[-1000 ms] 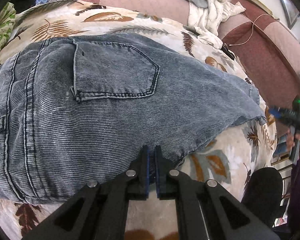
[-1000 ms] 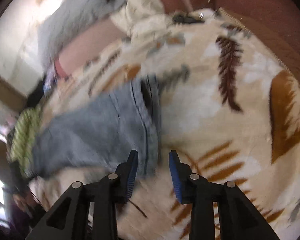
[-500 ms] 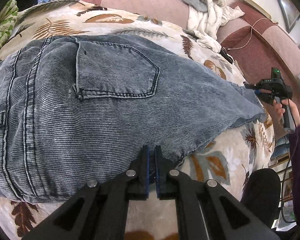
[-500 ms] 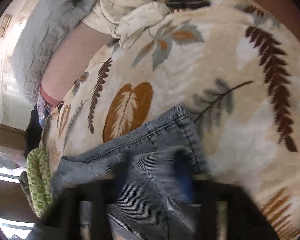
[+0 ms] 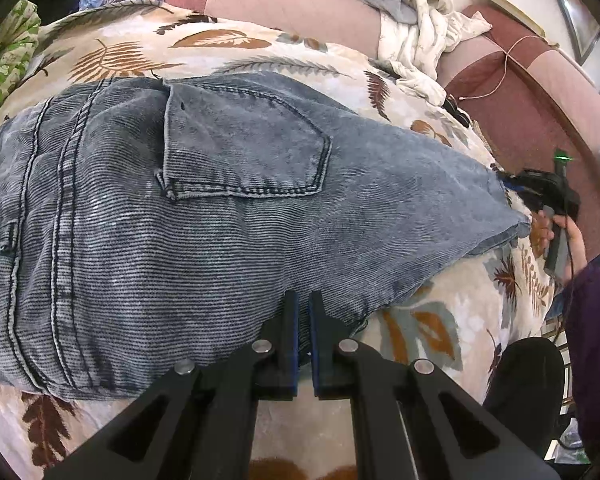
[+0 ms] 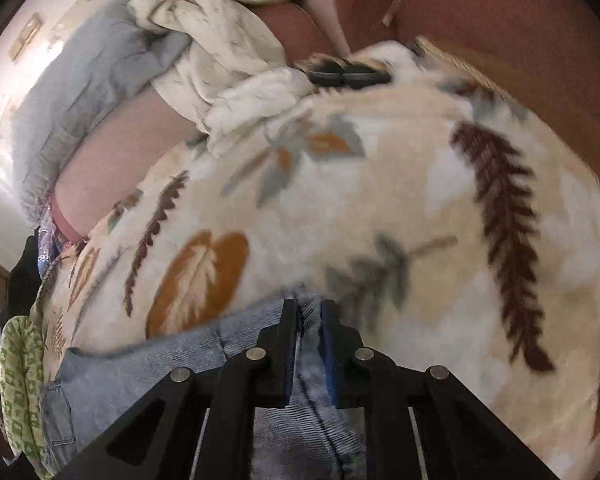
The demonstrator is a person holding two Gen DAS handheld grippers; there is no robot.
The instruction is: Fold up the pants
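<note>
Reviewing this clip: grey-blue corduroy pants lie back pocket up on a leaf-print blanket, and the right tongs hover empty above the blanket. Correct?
Not quite. The right tongs are not empty: the right wrist view shows their pads shut on an edge of the pants. The rest holds: pocket up, on the leaf-print blanket.

Faded blue-grey corduroy pants (image 5: 220, 216) with dark stitching across frame centre; cream blanket (image 5: 440, 332) printed with brown, orange and grey leaves beneath.

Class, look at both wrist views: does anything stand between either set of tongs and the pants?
Nothing visible does. The left tongs are shut on the pants at their near edge, and the right tongs pinch the hem.
</note>
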